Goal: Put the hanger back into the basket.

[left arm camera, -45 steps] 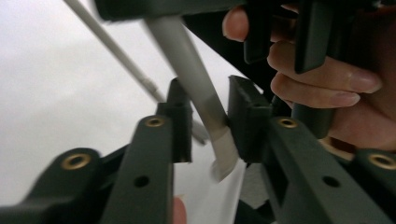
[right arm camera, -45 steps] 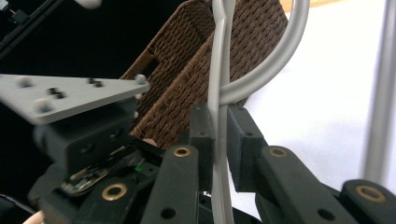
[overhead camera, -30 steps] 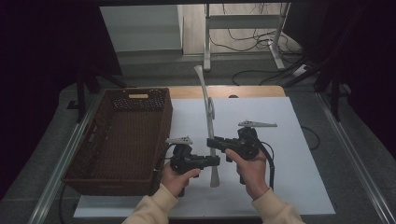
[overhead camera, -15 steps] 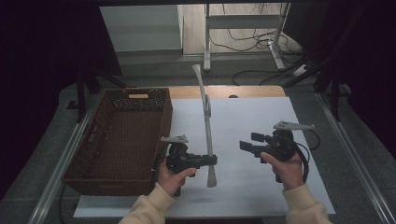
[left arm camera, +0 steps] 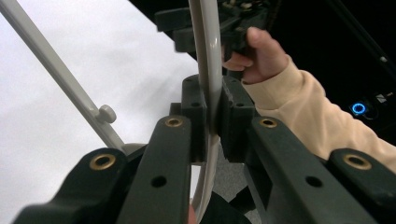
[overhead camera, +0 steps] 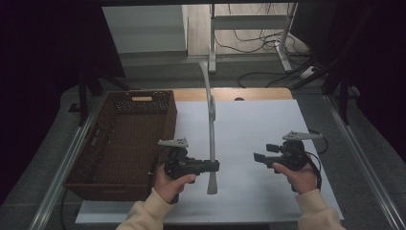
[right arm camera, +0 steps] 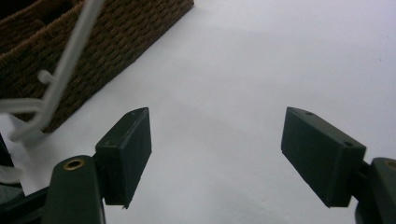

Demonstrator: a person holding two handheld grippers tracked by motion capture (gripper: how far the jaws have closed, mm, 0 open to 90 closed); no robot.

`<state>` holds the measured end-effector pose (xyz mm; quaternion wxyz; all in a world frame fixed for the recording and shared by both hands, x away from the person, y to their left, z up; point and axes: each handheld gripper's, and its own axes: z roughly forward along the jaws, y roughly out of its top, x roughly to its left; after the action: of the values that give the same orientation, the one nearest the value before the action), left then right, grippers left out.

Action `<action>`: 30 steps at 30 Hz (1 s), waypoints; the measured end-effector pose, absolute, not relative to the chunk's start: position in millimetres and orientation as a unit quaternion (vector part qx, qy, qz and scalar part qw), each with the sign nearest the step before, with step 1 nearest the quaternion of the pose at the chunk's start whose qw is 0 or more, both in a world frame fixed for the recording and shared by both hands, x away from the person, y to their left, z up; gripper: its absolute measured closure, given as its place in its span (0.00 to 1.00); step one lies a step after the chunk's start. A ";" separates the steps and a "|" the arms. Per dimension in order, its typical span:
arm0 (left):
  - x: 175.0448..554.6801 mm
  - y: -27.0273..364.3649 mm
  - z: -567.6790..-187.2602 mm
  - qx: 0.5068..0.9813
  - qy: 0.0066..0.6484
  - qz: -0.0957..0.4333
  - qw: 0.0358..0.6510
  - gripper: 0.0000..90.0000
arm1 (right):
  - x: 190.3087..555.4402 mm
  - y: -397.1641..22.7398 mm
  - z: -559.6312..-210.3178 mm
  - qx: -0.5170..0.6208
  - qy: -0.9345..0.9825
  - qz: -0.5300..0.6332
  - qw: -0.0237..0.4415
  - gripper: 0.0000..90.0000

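Swung right tongs (overhead camera: 261, 156) off the grey clothes hanger (overhead camera: 210, 115) with jaws just opened wide and empty, left tongs (overhead camera: 215, 166) clamping it above the desk (overhead camera: 258, 124), wicker basket (overhead camera: 124, 139) unreached.

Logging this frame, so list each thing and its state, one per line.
Hanger: off the table, clamped near one end, other end pointing away.
Left tongs: shut on the hanger.
Right tongs: open, nothing between them, over the white sheet; jaws have just been opening.
Basket: upright on the table, left of the sheet; contents too dark to tell.
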<state>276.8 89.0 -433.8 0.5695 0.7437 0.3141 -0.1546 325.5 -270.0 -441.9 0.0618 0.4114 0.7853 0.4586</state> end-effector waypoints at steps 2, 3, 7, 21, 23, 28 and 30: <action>275.4 94.6 -428.8 0.742 0.313 -0.152 0.573 0.91 | 325.3 -268.2 -442.5 0.407 0.789 0.457 0.065 0.27; 275.2 97.5 -426.7 0.741 0.313 -0.151 0.574 0.91 | 325.2 -267.3 -442.8 0.406 0.790 0.455 0.066 0.27; 275.0 106.8 -420.9 0.740 0.313 -0.151 0.576 0.91 | 325.1 -265.1 -444.1 0.404 0.796 0.446 0.066 0.27; 273.1 139.6 -405.4 0.744 0.317 -0.142 0.570 0.91 | 326.8 -262.5 -447.8 0.405 0.801 0.436 0.070 0.27; 273.1 142.4 -404.3 0.744 0.316 -0.145 0.571 0.91 | 327.3 -261.3 -448.4 0.404 0.802 0.435 0.072 0.27; 270.1 148.5 -399.8 0.746 0.314 -0.143 0.570 0.91 | 327.7 -257.8 -449.5 0.404 0.805 0.429 0.074 0.26; 268.9 152.5 -397.1 0.746 0.312 -0.142 0.571 0.91 | 327.9 -257.2 -450.0 0.403 0.806 0.428 0.074 0.26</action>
<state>268.9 152.5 -397.1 0.5707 0.7461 0.3123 -0.1417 327.9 -257.2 -450.0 0.0740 0.4028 0.8059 0.4275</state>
